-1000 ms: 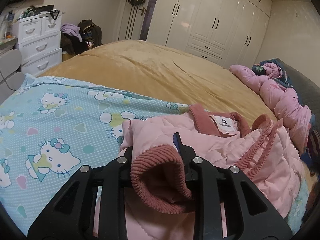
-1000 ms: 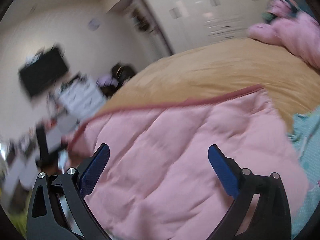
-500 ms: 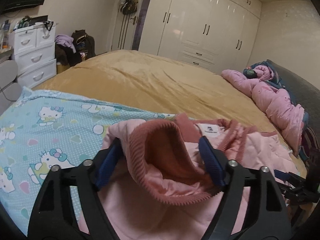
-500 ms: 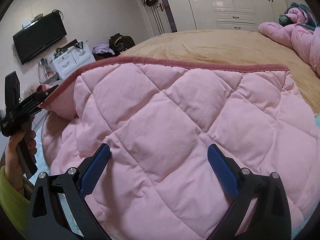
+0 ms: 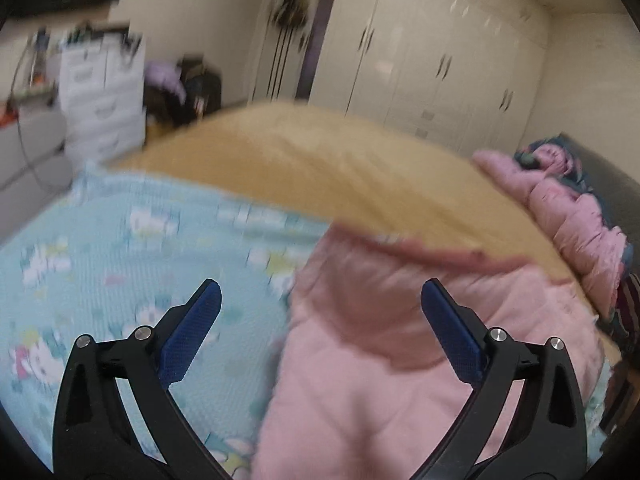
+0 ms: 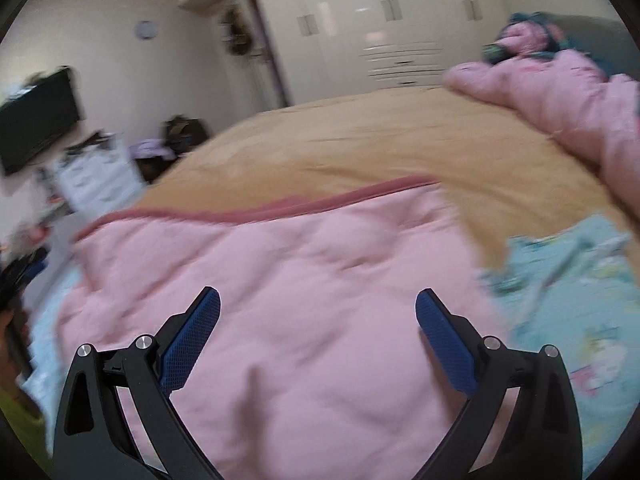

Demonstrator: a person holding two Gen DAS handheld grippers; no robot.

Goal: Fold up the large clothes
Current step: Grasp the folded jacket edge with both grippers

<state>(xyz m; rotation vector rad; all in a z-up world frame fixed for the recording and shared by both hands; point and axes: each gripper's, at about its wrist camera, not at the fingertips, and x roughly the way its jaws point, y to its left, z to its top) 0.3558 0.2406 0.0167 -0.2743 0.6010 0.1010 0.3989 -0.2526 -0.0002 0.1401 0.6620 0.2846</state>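
Jacket [image 5: 400, 360] fabric, pink and quilted, lies spread on the light blue cartoon-print sheet [image 5: 120, 260], which covers the near part of the mustard bedspread [image 5: 320, 168], probably to give a clean, flat surface for folding. The left gripper [image 5: 320, 308] has just been opening its jaws and now holds them wide with nothing between the blue pads; the jacket's left edge sits below and beyond them, apparently let go so the folded part can settle. The right gripper [image 6: 318, 312] hovers over the broad back panel of the jacket, jaws also wide apart and empty, with the darker ribbed hem [image 6: 280, 204] running across the far side. A second pink garment [image 6: 560, 92] is heaped well apart near the headboard, likely waiting its turn. Both views are blurred, so finer creases cannot be judged.
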